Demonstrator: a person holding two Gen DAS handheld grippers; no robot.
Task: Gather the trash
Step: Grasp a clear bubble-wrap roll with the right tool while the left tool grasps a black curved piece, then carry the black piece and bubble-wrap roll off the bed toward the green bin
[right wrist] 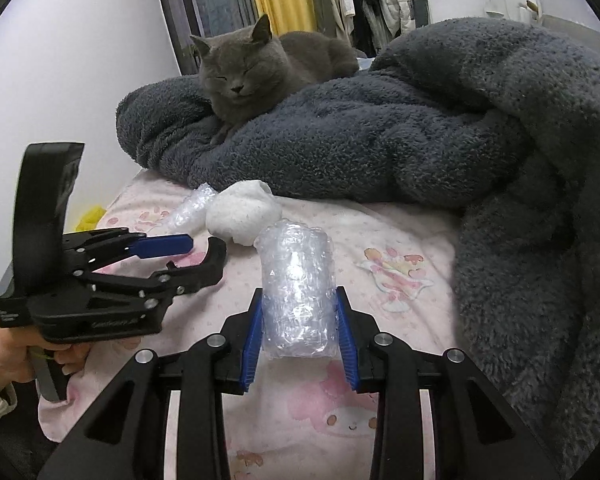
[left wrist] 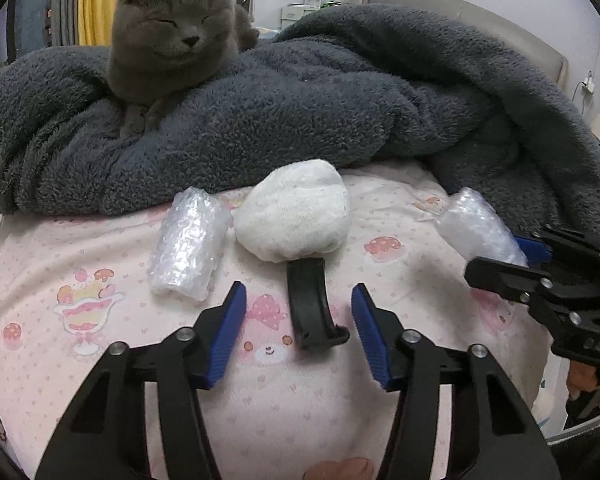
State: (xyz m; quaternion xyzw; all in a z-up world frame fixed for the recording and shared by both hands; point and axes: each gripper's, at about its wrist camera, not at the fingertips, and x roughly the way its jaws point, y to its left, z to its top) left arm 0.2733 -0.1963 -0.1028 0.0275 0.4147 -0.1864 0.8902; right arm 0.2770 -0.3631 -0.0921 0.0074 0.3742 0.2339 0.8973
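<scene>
On the pink printed bedsheet [left wrist: 100, 344] lie a bubble wrap roll [left wrist: 186, 244], a white crumpled wad [left wrist: 294, 212] and a black curved plastic piece [left wrist: 310, 304]. My left gripper [left wrist: 299, 332] is open, with its blue pads on either side of the black piece's near end and a gap on both sides. My right gripper [right wrist: 300, 320] is shut on a second bubble wrap roll [right wrist: 296, 300], which stands upright between its pads. In the left wrist view that roll [left wrist: 480, 228] and the right gripper [left wrist: 512, 258] sit at the right edge. The right wrist view shows the left gripper [right wrist: 188, 258] over the black piece [right wrist: 208, 268].
A grey cat [left wrist: 172, 36] rests on a rumpled dark grey fleece blanket [left wrist: 340, 112] just behind the items. The blanket wraps round the right side [right wrist: 540, 240]. A hand [right wrist: 12, 356] holds the left gripper's handle. Something yellow [right wrist: 88, 218] lies past the bed's left edge.
</scene>
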